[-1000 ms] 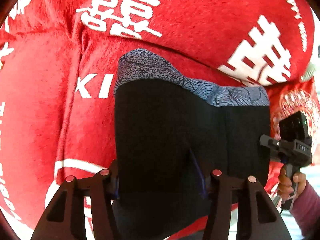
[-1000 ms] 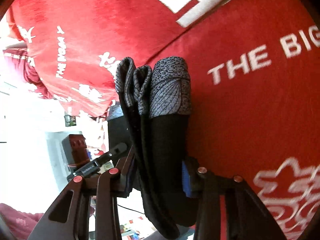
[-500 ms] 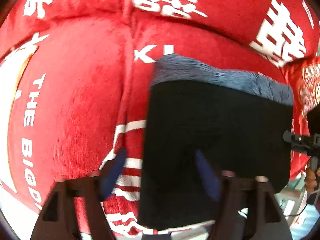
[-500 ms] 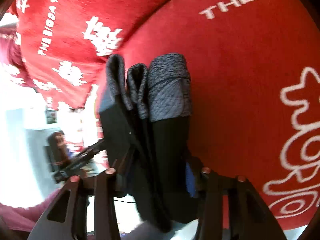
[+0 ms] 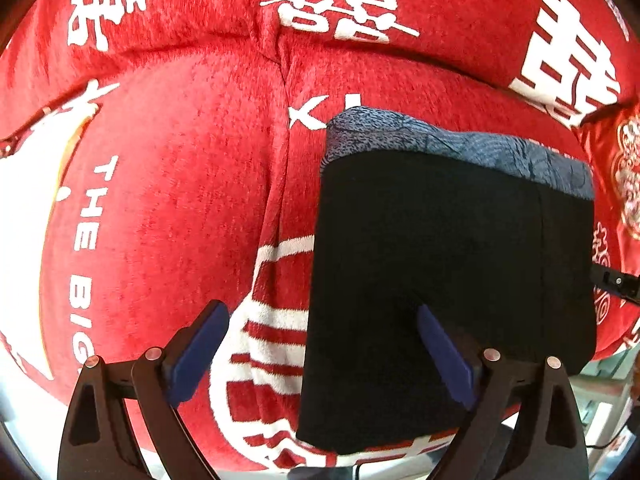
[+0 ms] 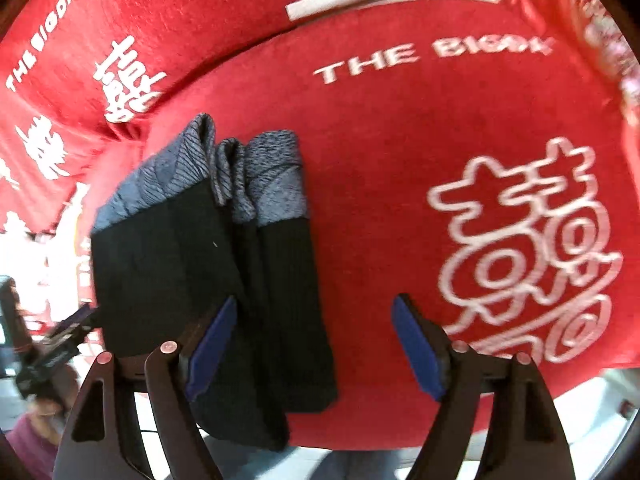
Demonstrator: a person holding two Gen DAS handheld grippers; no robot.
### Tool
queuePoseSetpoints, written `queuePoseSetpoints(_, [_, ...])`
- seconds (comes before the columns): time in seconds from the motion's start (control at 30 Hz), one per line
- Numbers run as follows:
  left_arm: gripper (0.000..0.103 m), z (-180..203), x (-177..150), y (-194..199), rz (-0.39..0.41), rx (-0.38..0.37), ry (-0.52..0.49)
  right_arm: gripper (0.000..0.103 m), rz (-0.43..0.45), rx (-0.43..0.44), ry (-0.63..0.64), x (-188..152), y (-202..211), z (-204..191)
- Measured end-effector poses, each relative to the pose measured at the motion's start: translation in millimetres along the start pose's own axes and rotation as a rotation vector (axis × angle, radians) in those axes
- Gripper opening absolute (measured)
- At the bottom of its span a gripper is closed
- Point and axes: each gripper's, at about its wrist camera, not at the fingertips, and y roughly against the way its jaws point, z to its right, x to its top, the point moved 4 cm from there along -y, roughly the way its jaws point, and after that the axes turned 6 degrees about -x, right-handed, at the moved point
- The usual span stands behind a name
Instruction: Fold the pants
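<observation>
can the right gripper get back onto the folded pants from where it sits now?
Probably yes. The right gripper is opening, its blue pads clear of the cloth, and the folded pants lie on the red blanket right by its left finger, partly between the fingers. Nothing covers them.

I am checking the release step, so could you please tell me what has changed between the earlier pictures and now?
Both grips were let go. The left hand-held gripper, earlier closed on the folded pants, is opening and has shifted left, straddling their left edge. The right hand-held gripper is opening too, its pads off the fabric. The pants have stayed folded on the red blanket, patterned waistband at the far end.
</observation>
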Motion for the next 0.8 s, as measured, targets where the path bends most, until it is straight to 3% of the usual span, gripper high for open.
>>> queuePoseSetpoints(0.2, [0.096, 10.1, -12.1, 16.8, -0.016, 0.036, -0.005, 0.082, 0.009, -0.126, 0.048, -19.0, 22.5, -6.2])
queuePoseSetpoints(0.47, [0.096, 37.7, -31.4, 59.0, -0.016, 0.06, -0.068, 0.083, 0.006, -0.13, 0.017, -56.5, 55.9, -22.4])
queuePoseSetpoints(0.7, [0.096, 50.5, -48.1, 88.6, -0.03, 0.085, -0.105, 0.103, 0.06, -0.13, 0.04, -70.3, 92.1, -58.6])
queuePoseSetpoints(0.8, [0.096, 54.5, -51.3, 102.5, -0.023, 0.088, -0.108, 0.103, 0.074, -0.136, 0.061, -74.2, 105.0, -69.8])
